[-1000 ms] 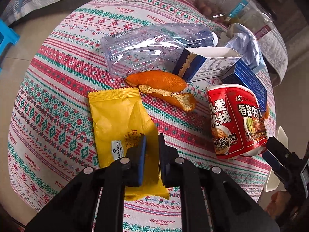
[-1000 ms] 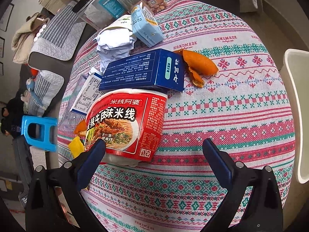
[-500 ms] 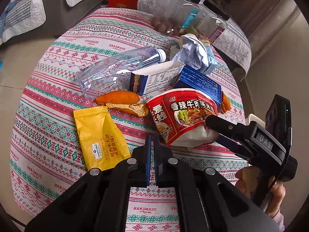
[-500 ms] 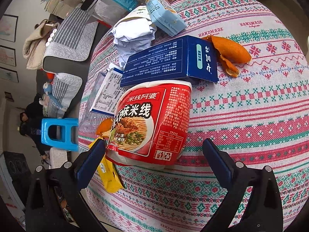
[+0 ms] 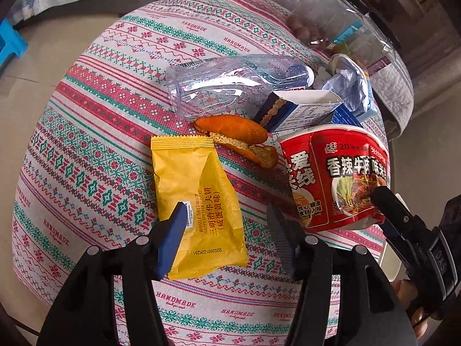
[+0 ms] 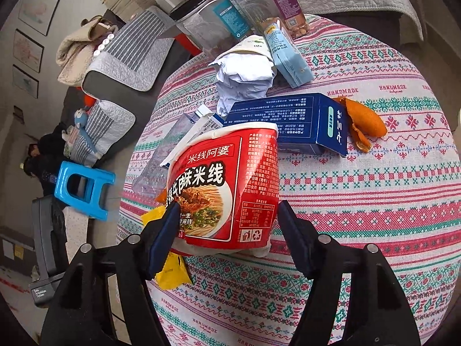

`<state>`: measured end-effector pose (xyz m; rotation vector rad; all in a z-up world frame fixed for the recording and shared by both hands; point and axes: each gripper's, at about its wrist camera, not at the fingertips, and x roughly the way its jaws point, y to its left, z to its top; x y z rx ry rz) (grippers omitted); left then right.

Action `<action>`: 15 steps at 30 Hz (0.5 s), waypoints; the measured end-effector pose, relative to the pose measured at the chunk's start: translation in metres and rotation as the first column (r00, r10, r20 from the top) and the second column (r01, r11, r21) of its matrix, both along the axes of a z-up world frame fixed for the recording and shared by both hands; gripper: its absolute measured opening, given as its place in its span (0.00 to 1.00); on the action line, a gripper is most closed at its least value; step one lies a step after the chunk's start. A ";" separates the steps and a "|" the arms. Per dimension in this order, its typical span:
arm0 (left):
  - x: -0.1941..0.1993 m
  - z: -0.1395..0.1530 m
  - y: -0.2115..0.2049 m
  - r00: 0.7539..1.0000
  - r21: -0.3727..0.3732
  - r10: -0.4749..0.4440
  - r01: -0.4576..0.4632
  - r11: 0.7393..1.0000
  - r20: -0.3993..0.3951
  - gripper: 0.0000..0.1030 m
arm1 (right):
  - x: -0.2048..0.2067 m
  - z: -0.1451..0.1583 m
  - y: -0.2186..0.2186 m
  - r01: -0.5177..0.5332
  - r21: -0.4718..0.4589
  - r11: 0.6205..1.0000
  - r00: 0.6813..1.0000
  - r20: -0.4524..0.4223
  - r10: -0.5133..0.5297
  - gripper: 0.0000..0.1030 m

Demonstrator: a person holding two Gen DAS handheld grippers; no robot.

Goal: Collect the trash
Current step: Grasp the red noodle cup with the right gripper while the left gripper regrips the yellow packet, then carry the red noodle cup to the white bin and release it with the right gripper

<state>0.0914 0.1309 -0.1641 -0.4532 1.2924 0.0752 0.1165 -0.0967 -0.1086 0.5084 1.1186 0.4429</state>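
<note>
Quick count of the trash on the patterned surface [image 5: 95, 132]: one red noodle cup [image 6: 227, 187], one yellow snack packet [image 5: 196, 190], one clear plastic bottle [image 5: 230, 86], two blue cartons, the open one [image 5: 302, 109] and the closed dark one [image 6: 288, 121], one crumpled paper wad [image 6: 245, 80], and two bits of orange peel, one [image 5: 236, 132] by the bottle and one [image 6: 366, 121] past the dark carton.

The right tool [image 6: 227, 225] has its fingers on both sides of the noodle cup, pressed against it. The left tool [image 5: 227, 230] is spread wide above the yellow packet, holding nothing.

Only the left view shows the whole packet and bottle. The right view adds a light blue pouch [image 6: 291, 57] and a blue stool [image 6: 83, 187] on the floor.
</note>
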 end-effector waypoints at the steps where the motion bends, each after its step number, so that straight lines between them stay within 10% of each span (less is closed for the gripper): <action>1: 0.001 -0.002 0.000 1.000 0.013 0.008 -0.008 1.000 -0.004 0.69 | -0.003 0.003 -0.003 0.000 -0.005 1.000 1.000 0.018 0.000 0.64; 15: 0.013 -0.043 -0.011 0.993 0.113 0.026 -0.013 0.994 -0.117 0.83 | -0.017 0.032 -0.024 0.016 -0.087 0.996 0.989 0.151 -0.003 0.64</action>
